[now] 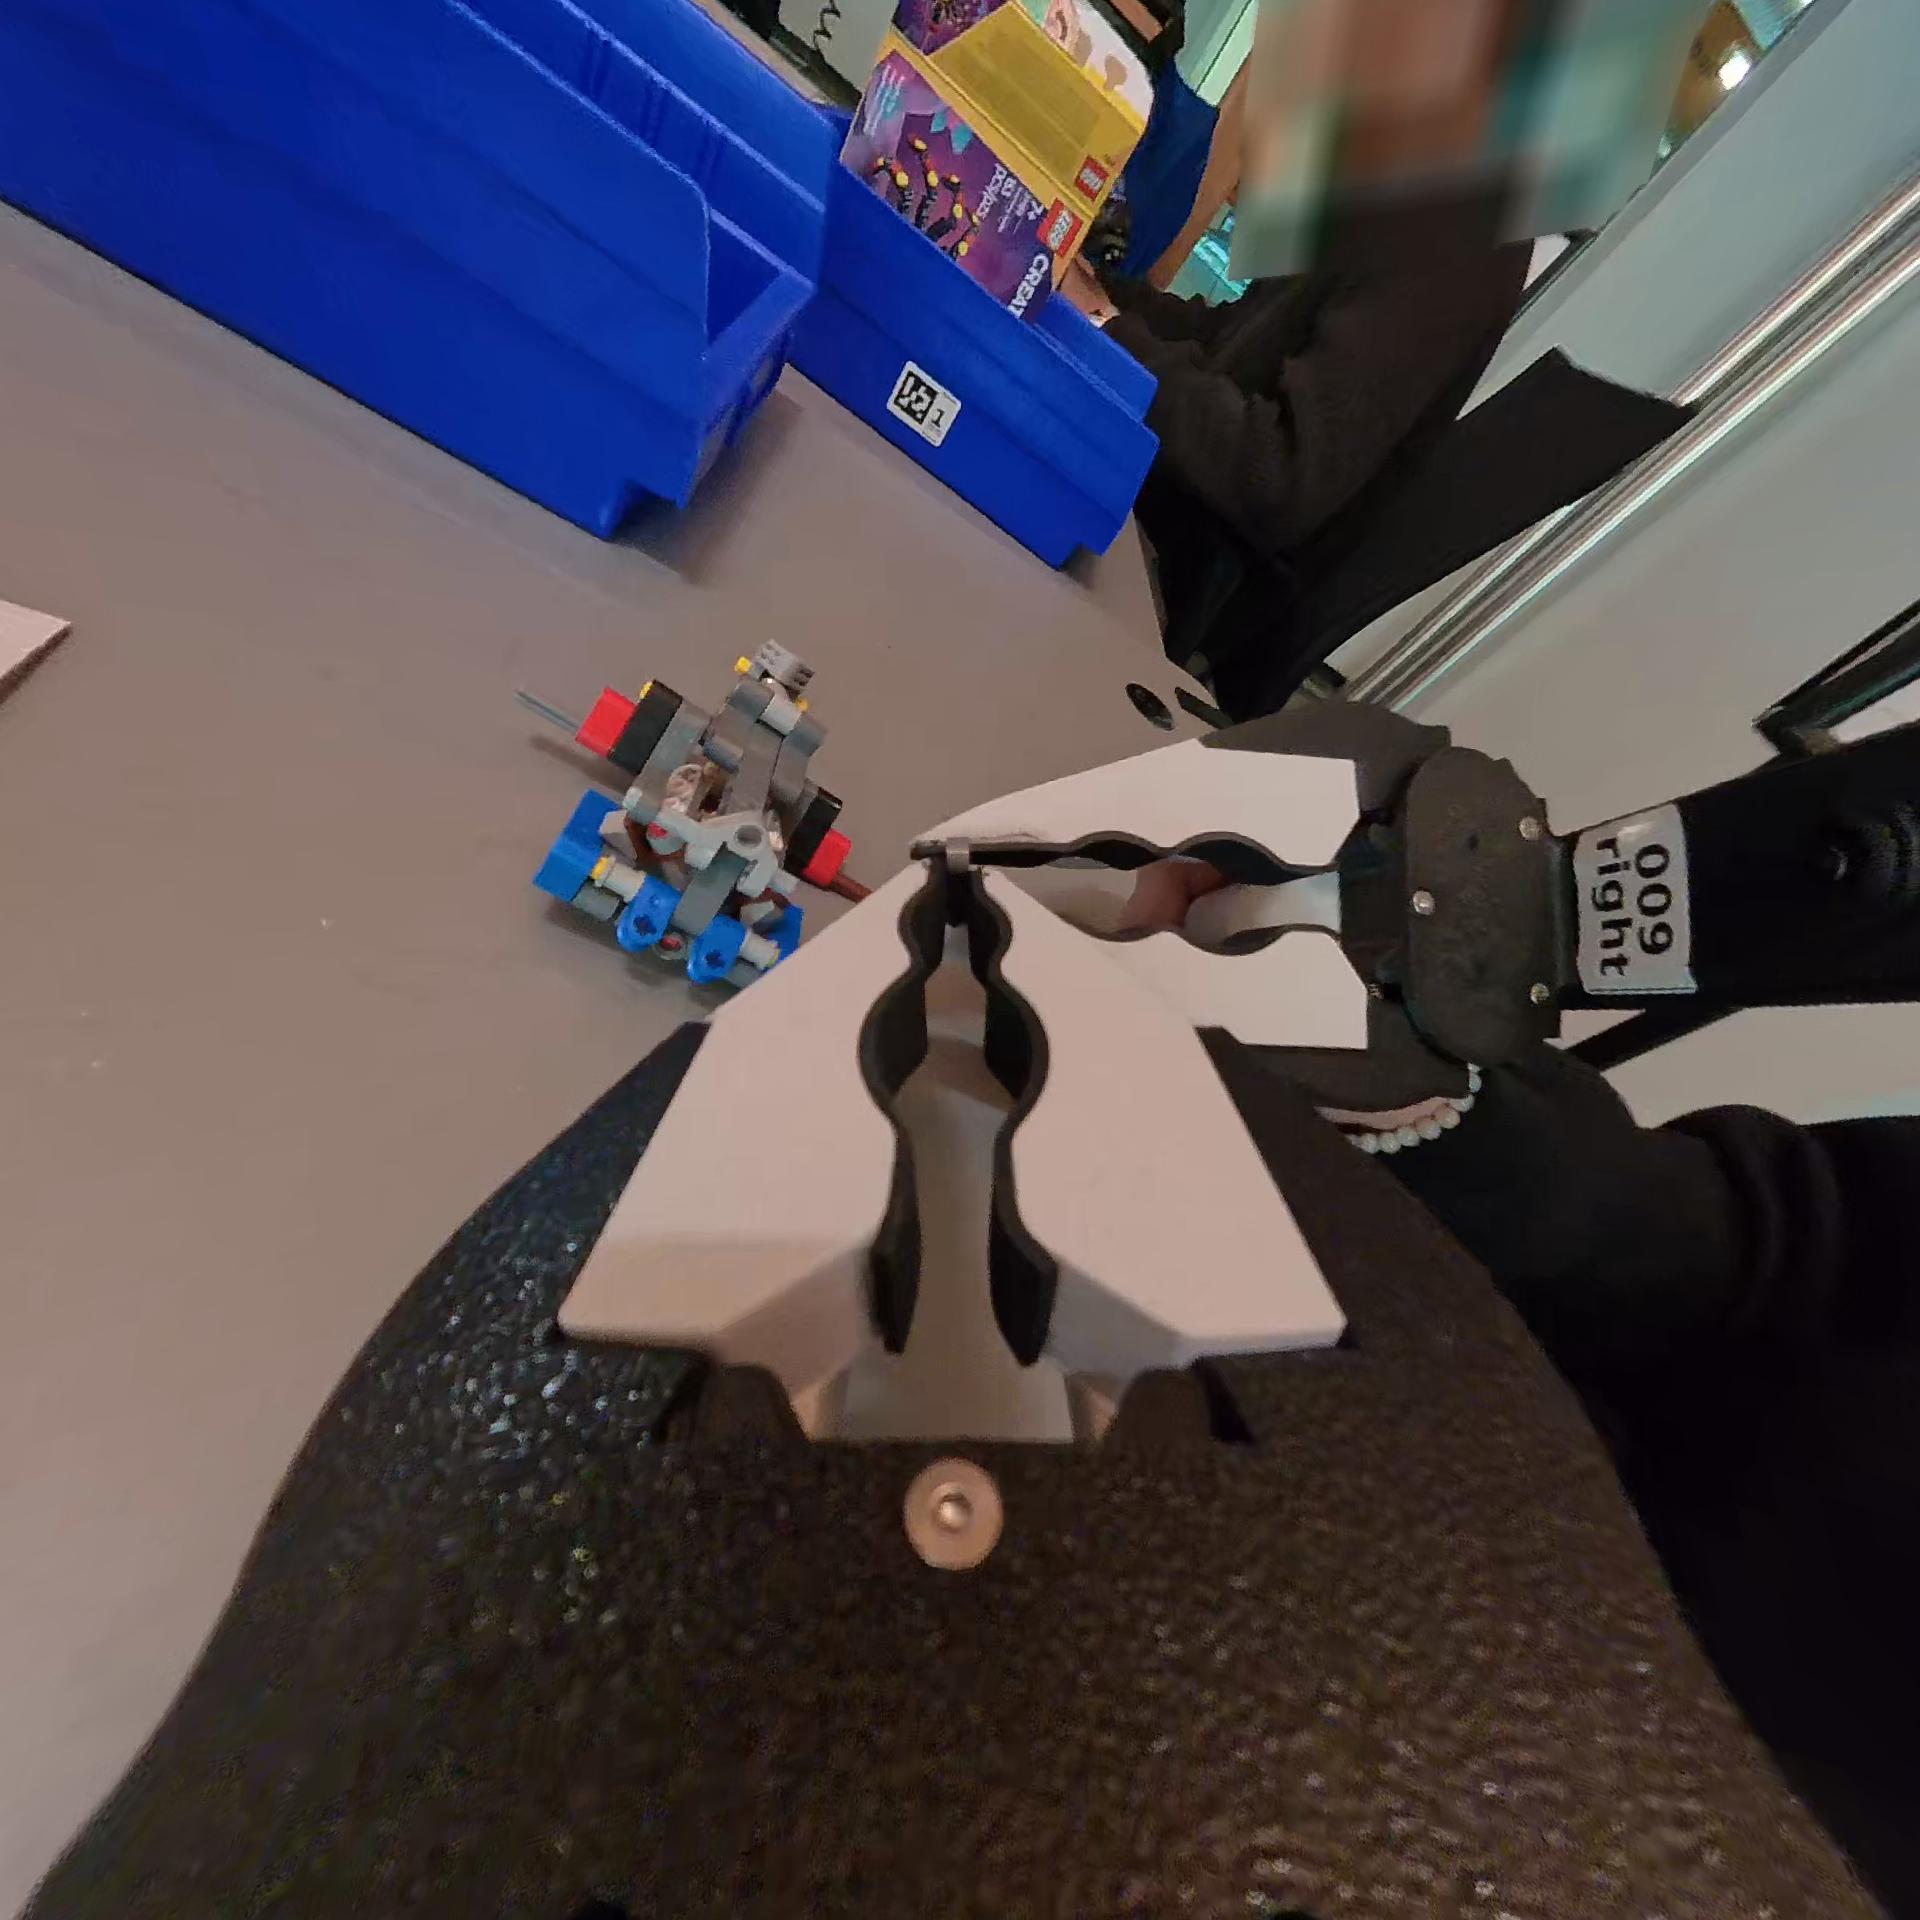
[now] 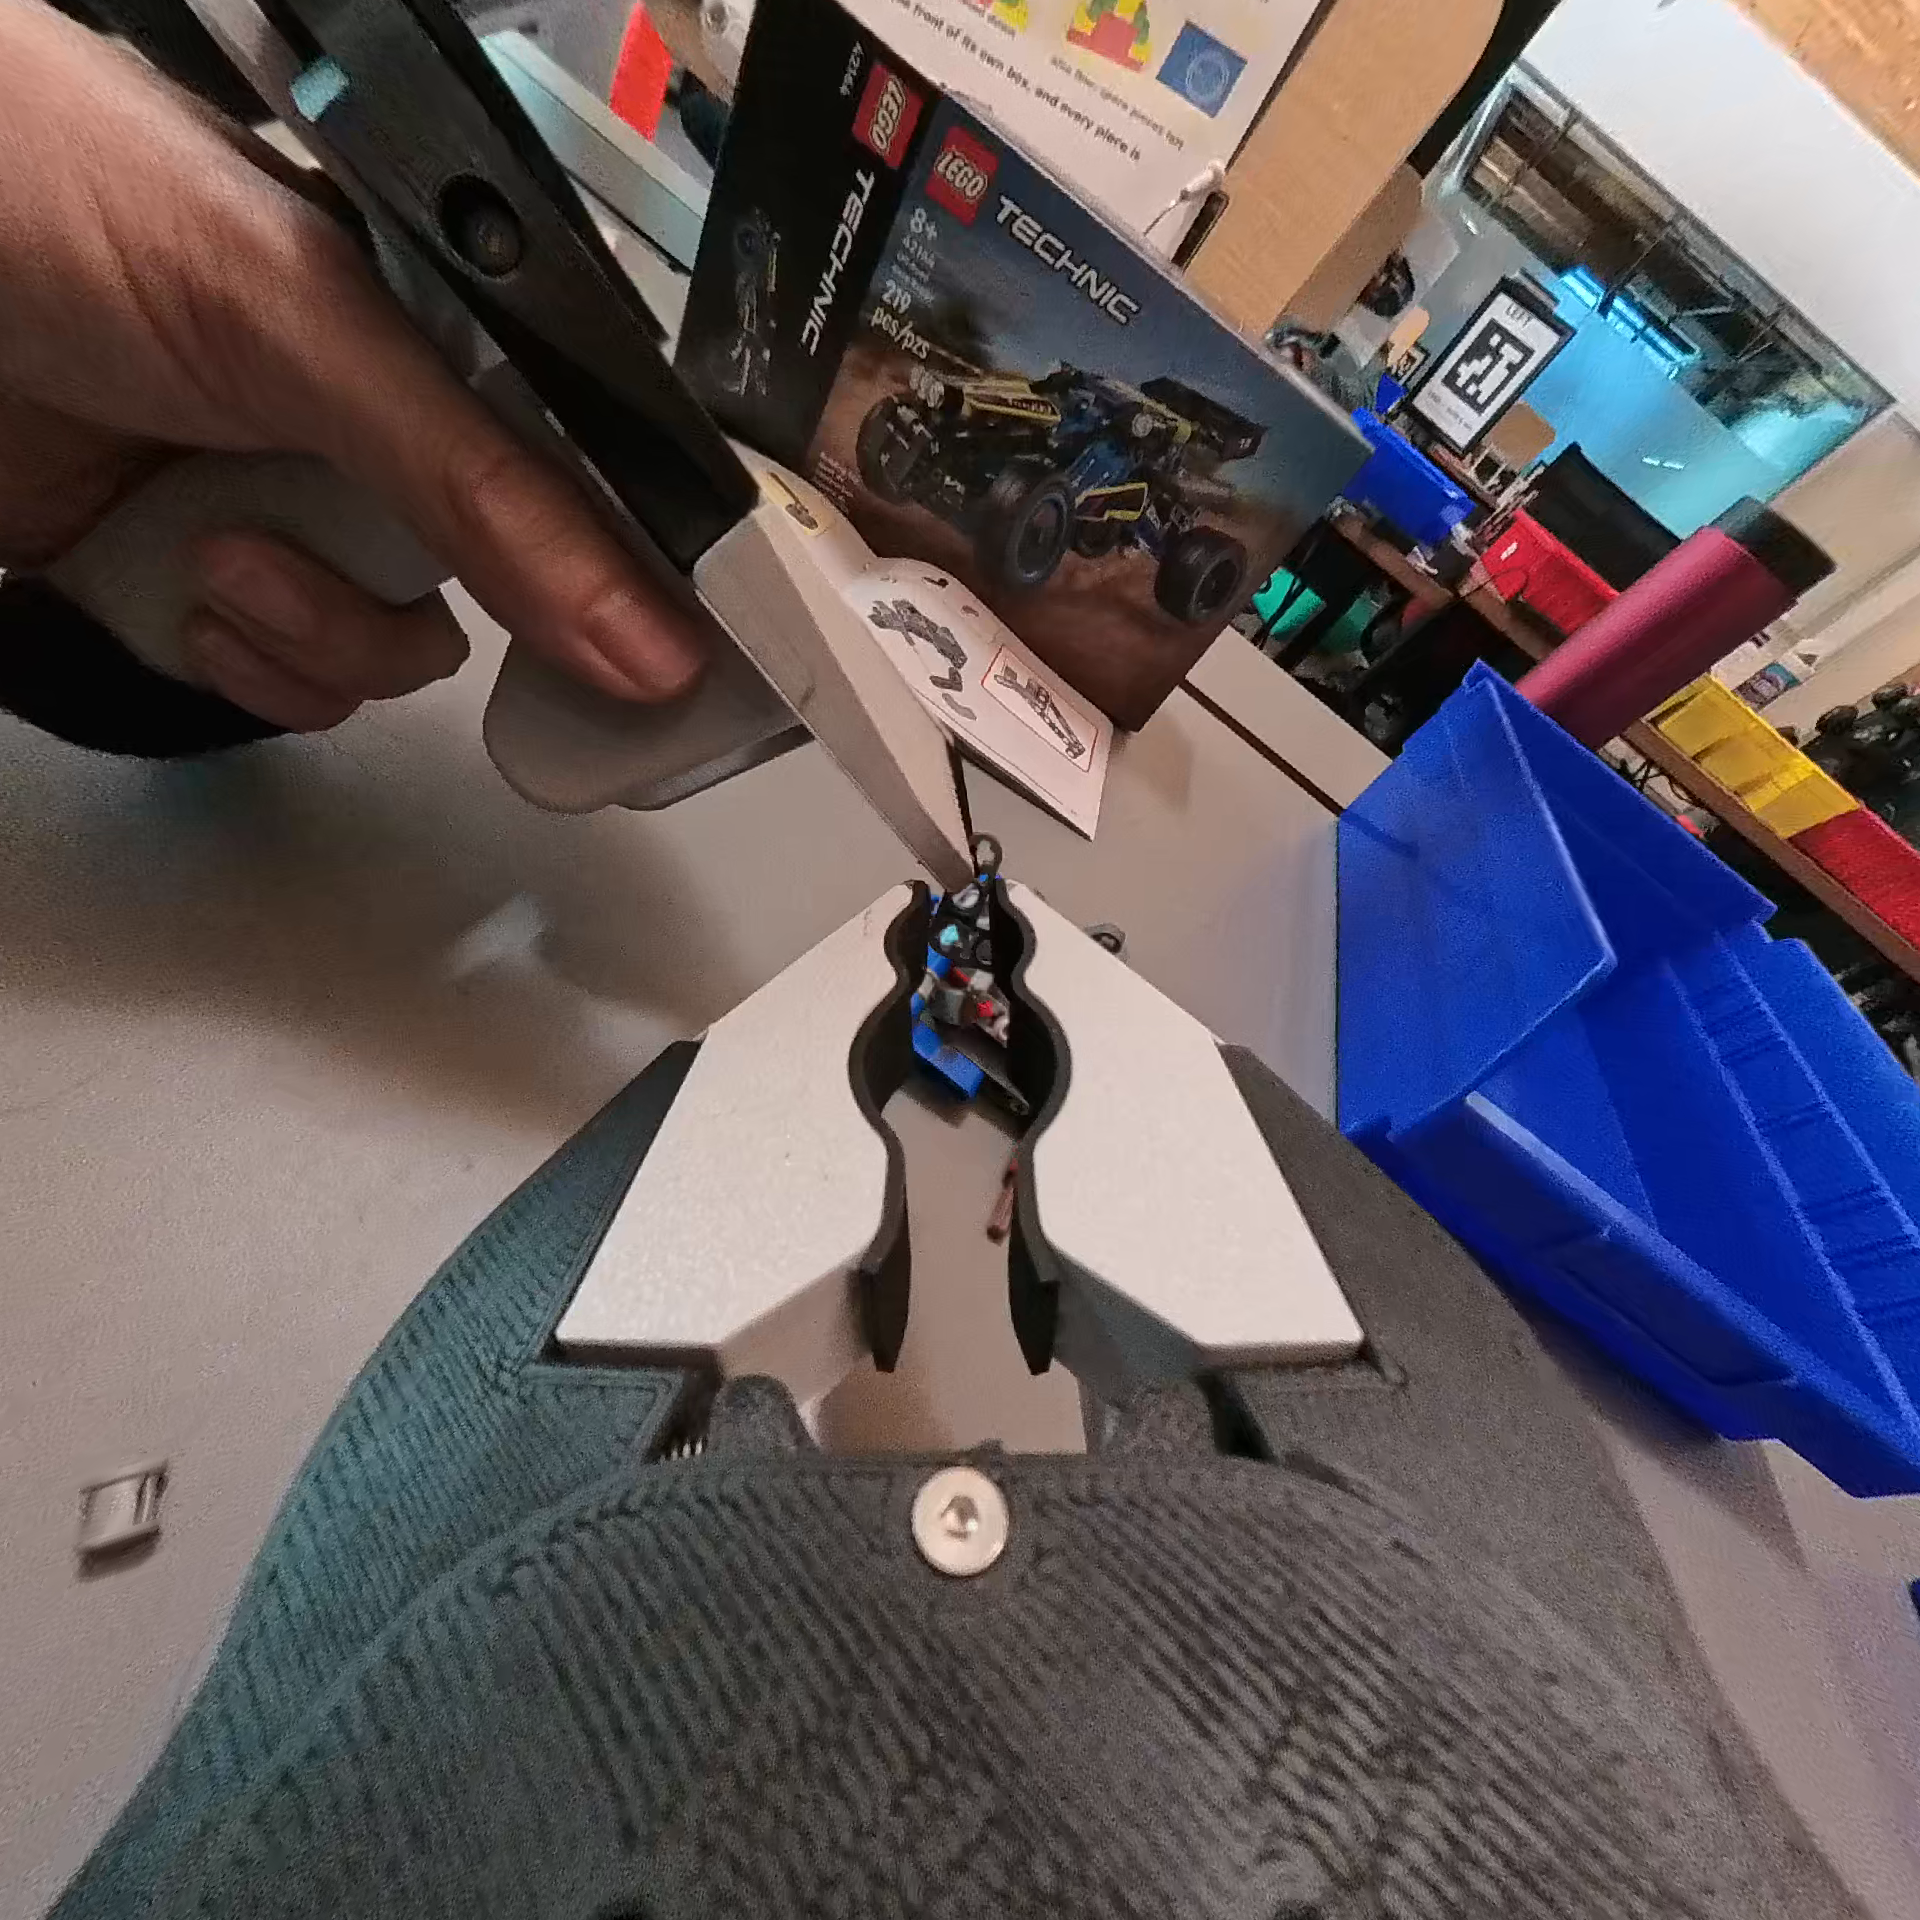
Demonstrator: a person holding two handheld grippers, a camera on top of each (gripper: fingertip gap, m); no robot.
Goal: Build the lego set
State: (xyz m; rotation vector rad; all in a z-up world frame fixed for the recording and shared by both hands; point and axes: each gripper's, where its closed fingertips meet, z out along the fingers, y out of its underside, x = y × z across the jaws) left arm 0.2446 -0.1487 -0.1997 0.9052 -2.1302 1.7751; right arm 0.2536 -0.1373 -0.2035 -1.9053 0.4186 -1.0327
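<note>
Two blue plastic bins (image 1: 468, 260) stand at the far edge of the grey surface (image 1: 260, 935). A multicoloured brick model (image 1: 696, 821) sits nearby. Right tongs (image 1: 930, 850), narrow, pinch a thin black rod (image 1: 1003, 854) with a grey collar (image 1: 956, 855). Left tongs (image 1: 951, 894), tips together, sit just under the collar; whether they grip it, cannot tell.

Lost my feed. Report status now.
Left gripper shut, tips at black piece. Right gripper shut on it. Brick model on table, apart.
</note>
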